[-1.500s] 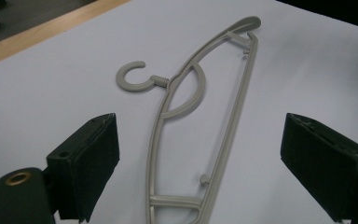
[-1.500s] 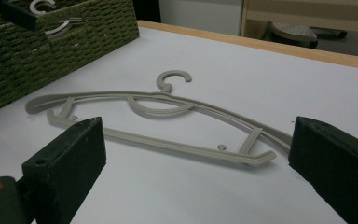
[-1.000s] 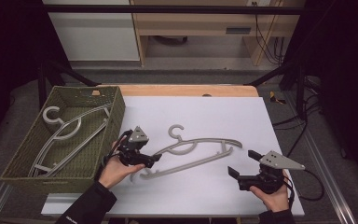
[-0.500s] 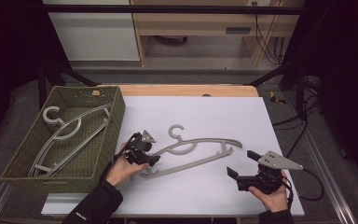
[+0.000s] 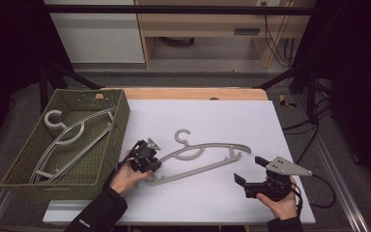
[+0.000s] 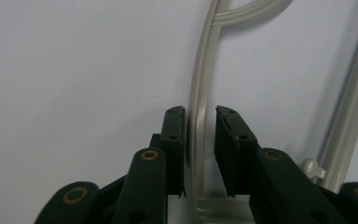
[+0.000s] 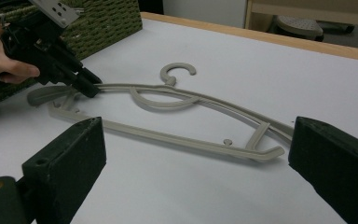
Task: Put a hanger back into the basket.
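A grey plastic hanger [image 5: 203,157] lies flat on the white table, hook toward the far side. My left gripper [image 5: 150,166] is at the hanger's left end. In the left gripper view its jaws straddle the hanger's [image 6: 198,93] thin arm, the left pad [image 6: 175,140] against it and a sliver of gap on the other side. The left gripper [image 6: 199,112] is narrowly open. In the right gripper view, the left gripper [image 7: 91,88] points down at that arm of the hanger [image 7: 177,100]. My right gripper [image 5: 248,169] stands wide open near the table's front right, short of the hanger's right end, with nothing between its fingers.
A green woven basket [image 5: 121,125] stands at the table's left edge with two more grey hangers [image 5: 72,135] lying in it. The basket's corner [image 7: 107,21] is just behind the left hand. A wooden strip [image 5: 193,93] runs along the table's far edge.
My left gripper has slid right from beside the basket onto the hanger's left arm. The right gripper has barely shifted. The hanger lies where it was.
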Demonstrator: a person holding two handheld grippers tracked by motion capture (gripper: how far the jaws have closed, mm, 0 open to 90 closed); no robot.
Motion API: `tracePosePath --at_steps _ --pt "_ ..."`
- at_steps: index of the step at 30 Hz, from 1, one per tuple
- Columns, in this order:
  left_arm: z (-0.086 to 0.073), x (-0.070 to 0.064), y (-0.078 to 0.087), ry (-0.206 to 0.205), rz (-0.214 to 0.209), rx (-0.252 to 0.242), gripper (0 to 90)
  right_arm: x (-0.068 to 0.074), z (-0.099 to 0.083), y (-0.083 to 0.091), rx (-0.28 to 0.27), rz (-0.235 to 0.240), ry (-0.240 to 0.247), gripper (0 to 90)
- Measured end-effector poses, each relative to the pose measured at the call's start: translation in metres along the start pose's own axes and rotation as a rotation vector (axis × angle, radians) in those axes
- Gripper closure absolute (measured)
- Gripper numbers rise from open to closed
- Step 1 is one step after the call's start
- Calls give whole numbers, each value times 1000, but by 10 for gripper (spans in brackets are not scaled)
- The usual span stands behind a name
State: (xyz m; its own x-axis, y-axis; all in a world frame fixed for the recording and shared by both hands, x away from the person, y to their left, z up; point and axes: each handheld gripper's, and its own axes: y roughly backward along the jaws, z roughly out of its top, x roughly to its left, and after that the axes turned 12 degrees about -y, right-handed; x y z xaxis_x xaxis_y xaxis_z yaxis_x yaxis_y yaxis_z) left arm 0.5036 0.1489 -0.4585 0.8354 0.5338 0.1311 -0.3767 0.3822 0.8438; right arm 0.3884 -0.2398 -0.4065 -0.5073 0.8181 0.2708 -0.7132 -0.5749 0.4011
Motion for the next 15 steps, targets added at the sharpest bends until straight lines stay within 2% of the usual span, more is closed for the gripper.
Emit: tracePosePath --at_steps 3,13,15 --pt "-1 0 1 24 10 4 790 0 0 0 -1 -3 -1 43" --pt "0 -9 5 59 18 40 816 0 0 0 0 -1 -1 42" --pt "-1 -11 5 54 20 44 815 1 0 1 -1 -2 -1 43"
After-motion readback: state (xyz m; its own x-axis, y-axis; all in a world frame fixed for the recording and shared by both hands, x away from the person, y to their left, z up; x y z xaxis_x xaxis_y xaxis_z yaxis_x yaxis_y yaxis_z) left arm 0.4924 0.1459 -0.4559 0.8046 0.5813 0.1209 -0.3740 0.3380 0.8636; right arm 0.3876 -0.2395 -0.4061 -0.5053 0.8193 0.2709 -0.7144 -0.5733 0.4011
